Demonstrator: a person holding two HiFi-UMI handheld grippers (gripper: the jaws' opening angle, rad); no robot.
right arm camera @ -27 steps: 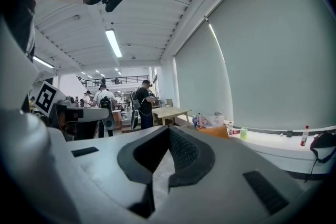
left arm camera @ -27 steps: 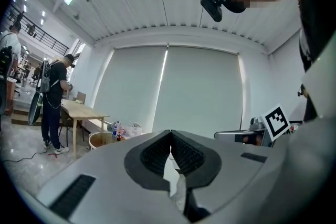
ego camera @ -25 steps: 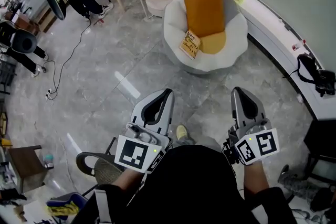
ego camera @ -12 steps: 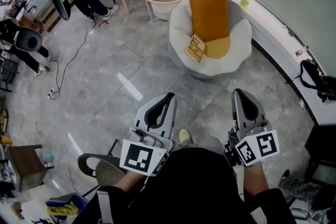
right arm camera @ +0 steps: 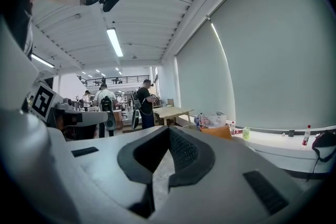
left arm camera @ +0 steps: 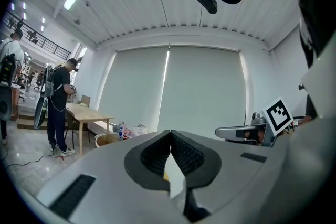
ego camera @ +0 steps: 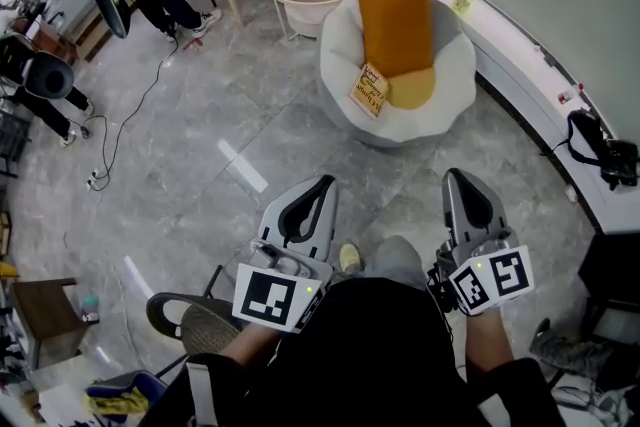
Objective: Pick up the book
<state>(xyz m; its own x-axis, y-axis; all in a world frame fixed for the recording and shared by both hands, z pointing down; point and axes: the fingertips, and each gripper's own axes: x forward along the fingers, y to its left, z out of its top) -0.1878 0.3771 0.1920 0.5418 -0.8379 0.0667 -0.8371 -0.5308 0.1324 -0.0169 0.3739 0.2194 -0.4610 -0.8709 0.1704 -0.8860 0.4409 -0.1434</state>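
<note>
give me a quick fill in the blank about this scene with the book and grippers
The cushion on the white chair is ___.
In the head view, the book lies to the lower ___ of that cushion.
The left gripper has its jaws ___.
The right gripper holds ___.
Missing words: orange, left, shut, nothing.

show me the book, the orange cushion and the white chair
book [ego camera: 371, 89], head view, middle of its cover
orange cushion [ego camera: 396, 23], head view, centre of its front face
white chair [ego camera: 450, 85], head view, bare right side of its rim
</note>
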